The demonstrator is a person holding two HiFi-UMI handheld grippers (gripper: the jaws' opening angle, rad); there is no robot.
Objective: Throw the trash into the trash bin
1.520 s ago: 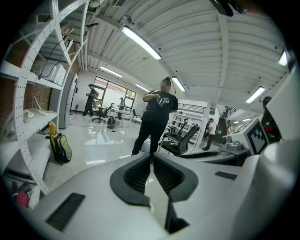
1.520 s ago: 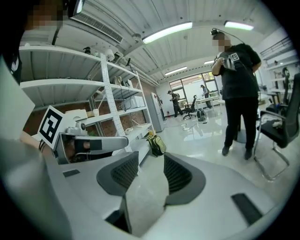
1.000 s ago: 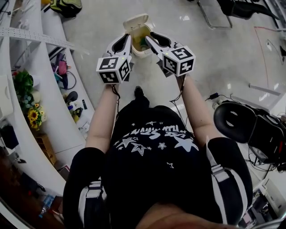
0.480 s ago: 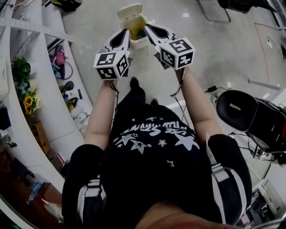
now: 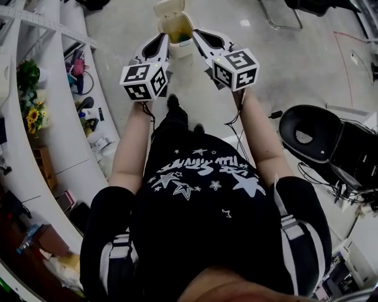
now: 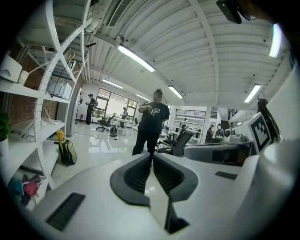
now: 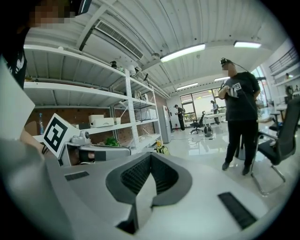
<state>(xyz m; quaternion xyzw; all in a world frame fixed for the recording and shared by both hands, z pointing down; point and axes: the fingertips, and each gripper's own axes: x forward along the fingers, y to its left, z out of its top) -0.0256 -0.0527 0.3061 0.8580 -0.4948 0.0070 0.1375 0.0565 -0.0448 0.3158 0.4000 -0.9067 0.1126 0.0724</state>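
The cream trash bin (image 5: 175, 25) stands on the floor at the top of the head view, its lid (image 5: 166, 7) tipped open. Something greenish (image 5: 185, 39) lies inside it. My left gripper (image 5: 165, 37) and right gripper (image 5: 196, 33) are held out side by side above the floor, their tips at the bin's near rim. In the left gripper view the left gripper's (image 6: 152, 156) ribbed pads meet with nothing between them. The right gripper (image 7: 150, 157) is likewise shut and empty in its own view. Both point nearly level across the room.
White curved shelving (image 5: 66, 127) with flowers (image 5: 32, 118) and clutter runs along the left. A black office chair (image 5: 310, 134) and floor cables stand to the right. Another person (image 6: 153, 123) stands ahead, also seen as the person (image 7: 240, 123) in the right gripper view. A backpack (image 6: 68, 153) leans by the shelves.
Both grippers have drawn back from over the bin's opening and lifted. The bin has slid toward the top edge of the head view.
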